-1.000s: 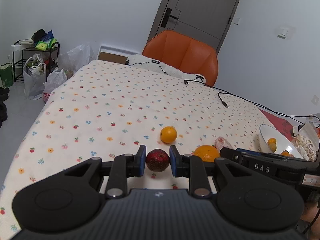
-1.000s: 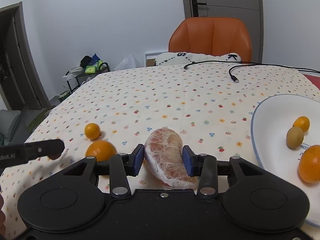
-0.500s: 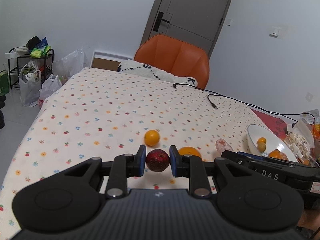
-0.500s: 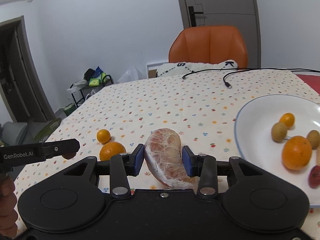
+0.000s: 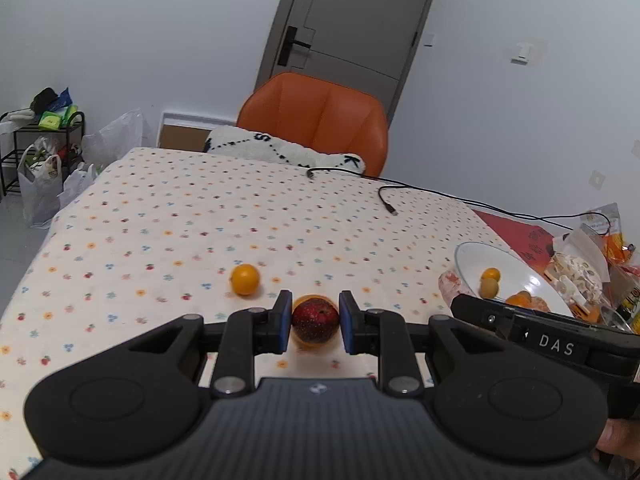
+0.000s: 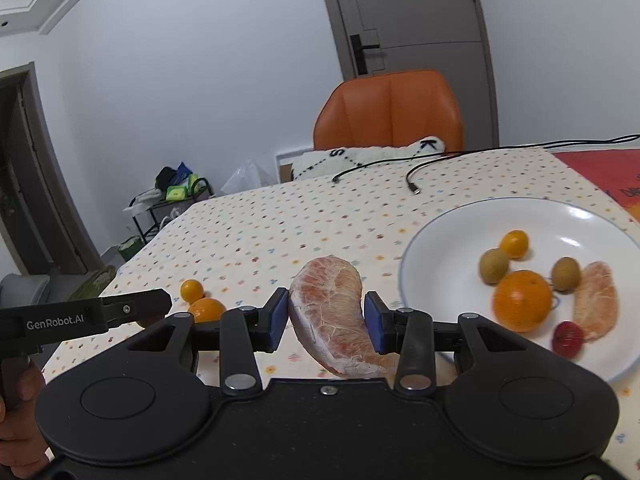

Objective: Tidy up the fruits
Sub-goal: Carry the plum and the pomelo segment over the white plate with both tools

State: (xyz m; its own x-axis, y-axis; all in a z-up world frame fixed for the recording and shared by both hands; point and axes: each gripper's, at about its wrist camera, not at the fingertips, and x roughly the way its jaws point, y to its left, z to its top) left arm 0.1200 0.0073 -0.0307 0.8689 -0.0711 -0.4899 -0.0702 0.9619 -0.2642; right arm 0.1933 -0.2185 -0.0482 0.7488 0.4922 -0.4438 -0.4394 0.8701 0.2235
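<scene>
"DAS" on right claw [image 5: 560, 346] | "GenRobot.AI" on left claw [image 6: 56, 323]

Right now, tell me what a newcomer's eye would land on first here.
The pink pomelo segment, clamped in the right gripper just left of the white plate, draws the eye first. Next comes the dark red fruit pinched in the left gripper above the dotted cloth, then the orange chair behind.

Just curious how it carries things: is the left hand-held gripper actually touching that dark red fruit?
Touching. The left wrist view shows the left hand-held gripper with both blue pads pressed against the red fruit.
</scene>
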